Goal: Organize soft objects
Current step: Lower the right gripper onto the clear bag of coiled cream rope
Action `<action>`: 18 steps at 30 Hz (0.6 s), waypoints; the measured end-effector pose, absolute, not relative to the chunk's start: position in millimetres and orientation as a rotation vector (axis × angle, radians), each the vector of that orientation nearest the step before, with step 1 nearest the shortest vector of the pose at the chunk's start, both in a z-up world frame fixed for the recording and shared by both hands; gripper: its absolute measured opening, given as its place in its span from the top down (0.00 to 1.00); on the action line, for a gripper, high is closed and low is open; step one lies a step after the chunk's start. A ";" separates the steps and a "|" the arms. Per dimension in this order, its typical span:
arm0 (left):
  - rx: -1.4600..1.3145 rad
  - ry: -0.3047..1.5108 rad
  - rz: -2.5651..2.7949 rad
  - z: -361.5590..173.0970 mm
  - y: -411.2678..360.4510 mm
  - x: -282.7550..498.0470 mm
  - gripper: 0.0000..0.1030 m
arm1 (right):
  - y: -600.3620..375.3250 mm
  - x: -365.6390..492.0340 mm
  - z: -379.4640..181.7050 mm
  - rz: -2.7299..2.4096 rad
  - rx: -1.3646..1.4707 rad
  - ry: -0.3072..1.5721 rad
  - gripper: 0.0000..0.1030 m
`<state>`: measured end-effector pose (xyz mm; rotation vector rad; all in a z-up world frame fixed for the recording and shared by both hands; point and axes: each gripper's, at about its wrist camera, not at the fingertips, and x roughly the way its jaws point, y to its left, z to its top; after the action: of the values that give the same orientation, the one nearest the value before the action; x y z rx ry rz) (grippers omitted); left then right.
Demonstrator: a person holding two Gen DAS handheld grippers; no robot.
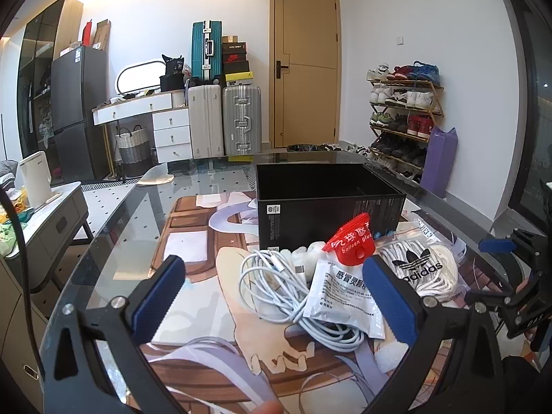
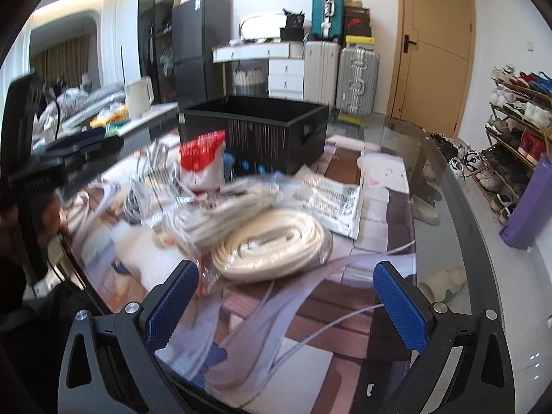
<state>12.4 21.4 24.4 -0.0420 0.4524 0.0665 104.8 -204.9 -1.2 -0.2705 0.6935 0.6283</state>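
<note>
We've got both grippers wide open, nothing held yet. Left gripper (image 1: pixel 272 283) hovers near tangled white charging cable (image 1: pixel 272 286), prob first grab. Right gripper (image 2: pixel 286 293) near coiled cream rope (image 2: pixel 272 245). Open black cardboard box (image 1: pixel 327 200) sits far side, close behind pile, so drops stay short imo.

On the glass table (image 1: pixel 114 227) a box (image 1: pixel 327 203) is set farthest back; before it a pile is gathered — coiled cable (image 1: pixel 276 289) at left, a sachet (image 1: pixel 345 296) overlapping it, bagged laces (image 1: pixel 424 265) at right; a glue packet (image 1: pixel 352 241) lies on top.
</note>
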 end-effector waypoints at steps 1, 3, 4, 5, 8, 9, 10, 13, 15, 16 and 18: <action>-0.044 0.450 0.065 24.6 21.7 13.1 0.00 | -203.2 105.3 -3.0 0.628 -0.285 0.703 0.00; -0.045 0.460 0.056 23.3 22.2 15.8 0.00 | -199.3 106.3 -5.9 0.643 -0.299 0.717 0.00; -0.047 0.467 0.052 21.9 22.7 17.0 0.00 | -196.3 107.0 -7.0 0.652 -0.307 0.722 0.00; -0.052 0.474 0.047 20.3 23.4 18.2 0.00 | -192.2 107.8 -8.1 0.660 -0.318 0.727 0.00; -0.068 0.495 0.038 16.5 25.9 21.2 0.00 | -180.7 112.8 -13.5 0.677 -0.355 0.752 0.00; -0.071 0.497 0.037 15.9 26.5 21.7 0.00 | -177.3 114.8 -14.9 0.676 -0.366 0.759 0.00; -0.073 0.498 0.038 15.5 27.2 21.9 0.00 | -174.8 115.5 -16.5 0.676 -0.371 0.765 0.00; -0.078 0.508 0.036 13.3 28.3 22.9 0.00 | -167.7 121.3 -17.6 0.684 -0.371 0.780 0.00; -0.075 0.510 0.035 12.2 28.3 23.9 0.00 | -162.7 125.3 -17.6 0.679 -0.378 0.787 0.00; -0.072 0.510 0.033 11.8 27.6 23.8 0.00 | -160.6 127.3 -17.8 0.678 -0.378 0.791 0.00; -0.066 0.509 0.032 11.0 27.2 23.5 0.00 | -156.8 132.6 -18.3 0.676 -0.369 0.811 0.00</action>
<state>23.5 27.2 11.0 -0.0658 0.5090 0.0325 132.6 -156.8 -18.3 -0.3690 0.8108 0.6760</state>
